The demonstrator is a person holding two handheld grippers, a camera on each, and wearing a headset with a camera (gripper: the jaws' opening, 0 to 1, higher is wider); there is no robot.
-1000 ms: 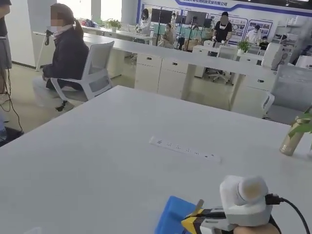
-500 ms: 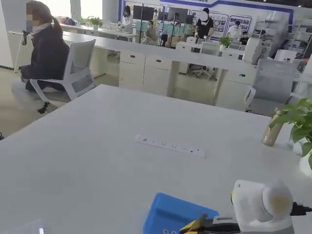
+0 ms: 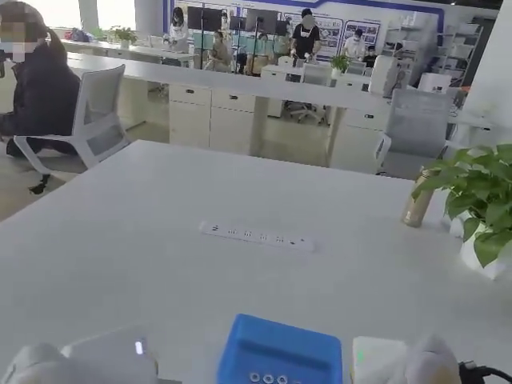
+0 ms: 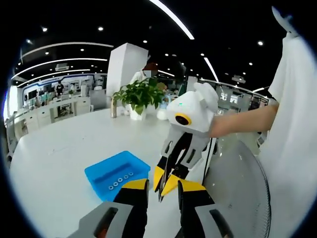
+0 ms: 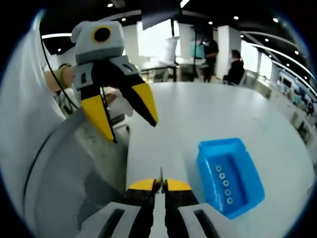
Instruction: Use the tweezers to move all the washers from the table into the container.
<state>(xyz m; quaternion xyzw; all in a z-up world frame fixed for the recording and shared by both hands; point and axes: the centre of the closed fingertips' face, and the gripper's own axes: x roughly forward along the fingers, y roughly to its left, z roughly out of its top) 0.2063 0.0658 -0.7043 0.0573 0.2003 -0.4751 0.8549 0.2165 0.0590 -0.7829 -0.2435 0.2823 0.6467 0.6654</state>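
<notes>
The tweezers (image 5: 161, 173) are being gripped by the right tool (image 5: 161, 185), whose jaws are being pressed together on them at the bottom centre of the right gripper view. Just a thin tip is being shown above the yellow jaw ends. The left tool (image 5: 133, 130) is being held released at the upper left of the same view, with its yellow-tipped jaws spread well apart.

The blue container (image 5: 250, 171) is being seen at the lower right of that view, resting on the white tabletop (image 5: 198, 109). Five washers (image 5: 224, 184) are being carried inside it, lying in a row on its floor.

In the left gripper view the container is being shown at the lower left, and the right tool is being held just beside it at the centre. In the head view the container is being cut off by the bottom edge at the centre. A white power strip (image 3: 256, 237) is lying beyond it at the middle of the frame. A potted plant (image 3: 480, 192) and a bottle (image 3: 415, 204) are standing at the right edge. A person (image 3: 36, 96) is being seated on a chair (image 3: 100, 104) at the upper left.
</notes>
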